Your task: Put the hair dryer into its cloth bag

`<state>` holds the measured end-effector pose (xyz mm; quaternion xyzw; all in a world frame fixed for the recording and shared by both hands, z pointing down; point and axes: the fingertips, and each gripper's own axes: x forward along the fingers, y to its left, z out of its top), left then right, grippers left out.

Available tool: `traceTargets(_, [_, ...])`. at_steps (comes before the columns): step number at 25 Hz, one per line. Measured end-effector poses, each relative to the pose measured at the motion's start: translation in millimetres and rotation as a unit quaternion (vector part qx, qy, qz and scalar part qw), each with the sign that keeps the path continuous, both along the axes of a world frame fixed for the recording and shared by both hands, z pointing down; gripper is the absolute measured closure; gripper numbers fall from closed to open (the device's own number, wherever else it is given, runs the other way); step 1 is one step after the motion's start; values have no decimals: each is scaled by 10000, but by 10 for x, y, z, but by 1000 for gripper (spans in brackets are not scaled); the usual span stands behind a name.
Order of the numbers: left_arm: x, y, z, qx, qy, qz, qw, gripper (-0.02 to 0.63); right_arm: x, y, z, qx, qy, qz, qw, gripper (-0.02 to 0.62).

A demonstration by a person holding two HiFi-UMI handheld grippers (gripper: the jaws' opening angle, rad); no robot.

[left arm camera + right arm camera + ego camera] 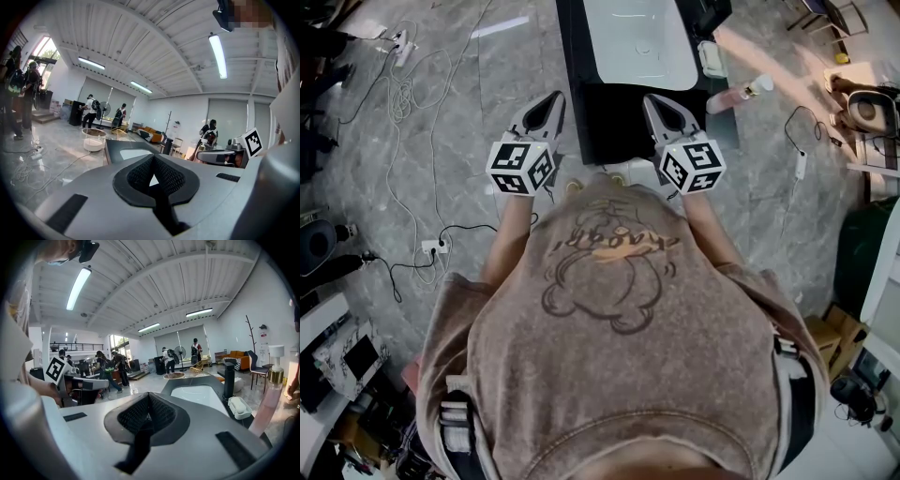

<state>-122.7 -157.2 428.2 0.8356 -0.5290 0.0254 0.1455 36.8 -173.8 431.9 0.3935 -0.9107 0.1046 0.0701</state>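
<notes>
seen from the head view, a person in a brown t-shirt [619,319] with a bear print stands at a black desk [619,122] that carries a white basin [639,42]. both grippers are held level in front of the chest, side by side and apart, pointing at the desk's near edge.

the left gripper [554,96] has its fingers clenched together with nothing between them. its own view shows the 2 ribbed pads [140,176] meeting at the tip. its marker cube [522,167] sits just above the hand.

the right gripper [652,98] is the same: fingers clenched on nothing, pads [161,413] pressed together in the right gripper view. its marker cube [691,166] faces up towards the head camera.

the hair dryer and its cloth bag cannot be made out in any of the 3 views.

on the desk's right side a white soap dish [711,58] lies beside the basin, and a pink bottle [739,94] lies nearer the right edge. the grey marble floor to the left carries loose cables [403,94] and a white power strip [434,247].

both gripper views look across a large white hall with strip lights, where several people with backpacks [91,110] stand near a fan [104,110]. an orange sofa [239,357] stands against the far wall.
</notes>
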Motion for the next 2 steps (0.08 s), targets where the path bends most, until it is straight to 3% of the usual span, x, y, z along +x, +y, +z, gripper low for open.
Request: traceTargets(2, [0, -18, -12, 11, 26, -11, 10000, 588, 0, -12, -2, 5, 15, 0, 10000, 592])
